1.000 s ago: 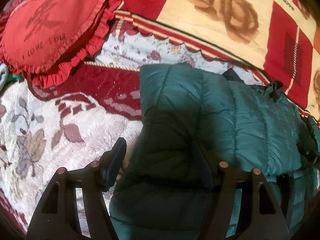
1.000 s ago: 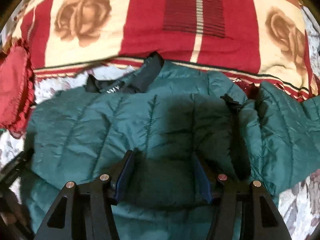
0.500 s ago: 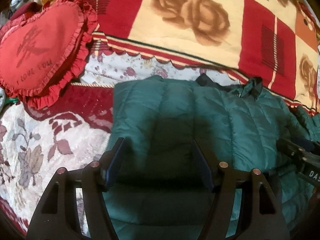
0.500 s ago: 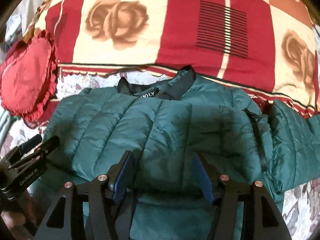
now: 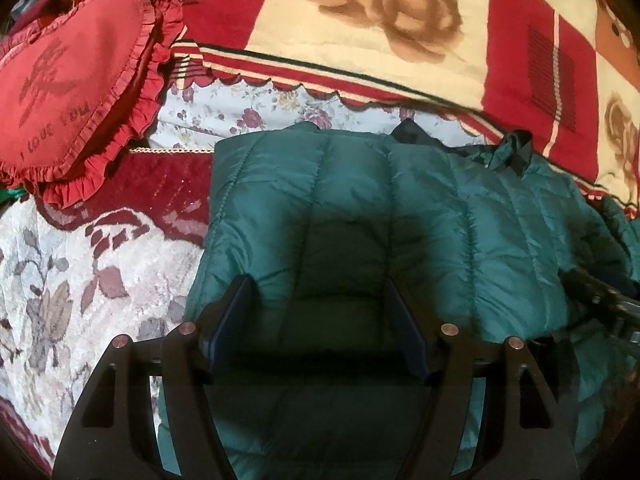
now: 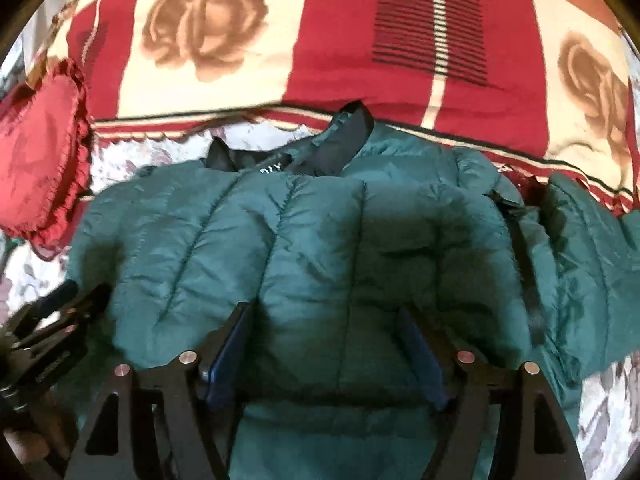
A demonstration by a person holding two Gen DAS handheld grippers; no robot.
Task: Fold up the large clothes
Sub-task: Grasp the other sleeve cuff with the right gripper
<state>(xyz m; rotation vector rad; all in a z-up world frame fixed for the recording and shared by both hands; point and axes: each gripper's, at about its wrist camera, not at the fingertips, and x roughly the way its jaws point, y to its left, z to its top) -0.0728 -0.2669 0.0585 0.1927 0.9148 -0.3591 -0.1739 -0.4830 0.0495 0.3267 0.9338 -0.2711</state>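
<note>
A dark green quilted jacket (image 5: 400, 208) lies spread on the bed, its black-lined collar (image 6: 344, 136) toward the far blanket. One sleeve (image 6: 592, 260) trails off to the right. My left gripper (image 5: 316, 286) hangs open over the jacket's left part, both fingers above the fabric, not pinching it. My right gripper (image 6: 324, 310) is over the jacket's middle and its jaws are opening. Padded fabric shows between them, and the pads do not press on it. Each gripper shows at the other view's edge: the right gripper (image 5: 608, 304) and the left gripper (image 6: 52, 320).
A red heart-shaped frilled pillow (image 5: 68, 80) lies at the far left, beside the jacket's shoulder (image 6: 36, 152). A red and cream rose blanket (image 5: 380, 12) is bunched along the far side. A floral bedspread (image 5: 60, 280) lies bare left of the jacket.
My left gripper has shifted right, from straddling the jacket's left edge to fully over the jacket. My right gripper's jaws have spread wider.
</note>
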